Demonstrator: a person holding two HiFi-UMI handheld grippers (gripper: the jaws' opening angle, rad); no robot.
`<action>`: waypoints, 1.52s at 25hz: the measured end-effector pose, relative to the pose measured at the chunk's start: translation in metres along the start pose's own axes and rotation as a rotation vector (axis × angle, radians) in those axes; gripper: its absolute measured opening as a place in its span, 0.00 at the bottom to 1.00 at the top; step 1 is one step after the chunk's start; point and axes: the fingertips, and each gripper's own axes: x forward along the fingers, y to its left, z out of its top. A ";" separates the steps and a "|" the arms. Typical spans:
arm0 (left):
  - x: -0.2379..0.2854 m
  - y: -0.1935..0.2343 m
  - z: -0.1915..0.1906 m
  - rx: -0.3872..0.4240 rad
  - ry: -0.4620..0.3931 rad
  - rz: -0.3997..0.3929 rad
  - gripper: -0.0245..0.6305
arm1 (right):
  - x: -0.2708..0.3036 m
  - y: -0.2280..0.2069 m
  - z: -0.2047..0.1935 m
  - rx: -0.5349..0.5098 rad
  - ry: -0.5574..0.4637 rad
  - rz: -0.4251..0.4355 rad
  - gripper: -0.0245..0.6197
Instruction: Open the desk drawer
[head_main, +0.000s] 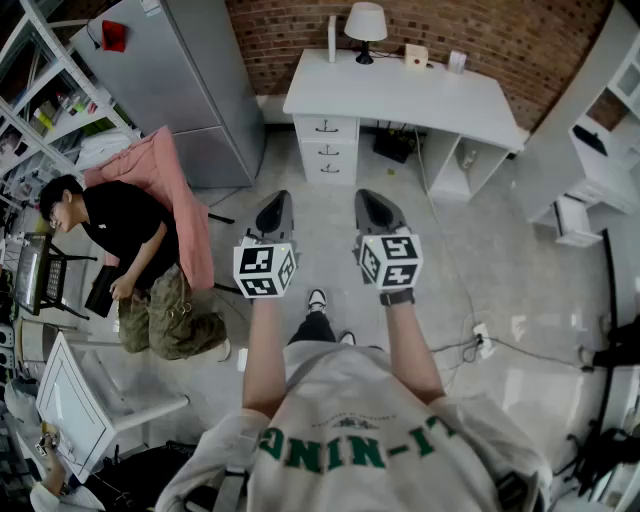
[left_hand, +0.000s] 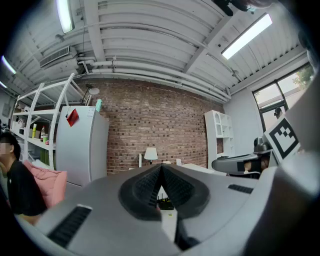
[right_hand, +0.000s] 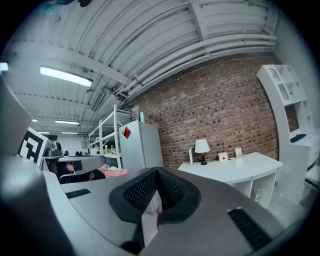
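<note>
Red brick wall (head_main: 290, 30) backs the white desk surface (head_main: 400, 95); its white drawers (head_main: 328, 150) sit shut, well beyond the closed, empty left claw (head_main: 276, 212) and right claw (head_main: 375, 212). Approaching seems the next step.

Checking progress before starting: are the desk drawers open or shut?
Shut: all three drawer fronts sit flush under the white desk, none pulled out.

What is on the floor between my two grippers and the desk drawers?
Nothing: the head view shows only bare floor between the left gripper, the right gripper and the desk drawers.
</note>
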 end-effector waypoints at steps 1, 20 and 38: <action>0.004 0.001 -0.001 0.002 -0.005 0.001 0.03 | 0.004 -0.001 0.001 -0.001 -0.003 -0.002 0.04; 0.194 0.088 0.009 -0.010 -0.020 -0.083 0.03 | 0.181 -0.055 0.032 -0.020 0.013 -0.109 0.04; 0.295 0.149 -0.059 -0.062 0.094 -0.181 0.03 | 0.295 -0.076 -0.021 0.030 0.122 -0.175 0.04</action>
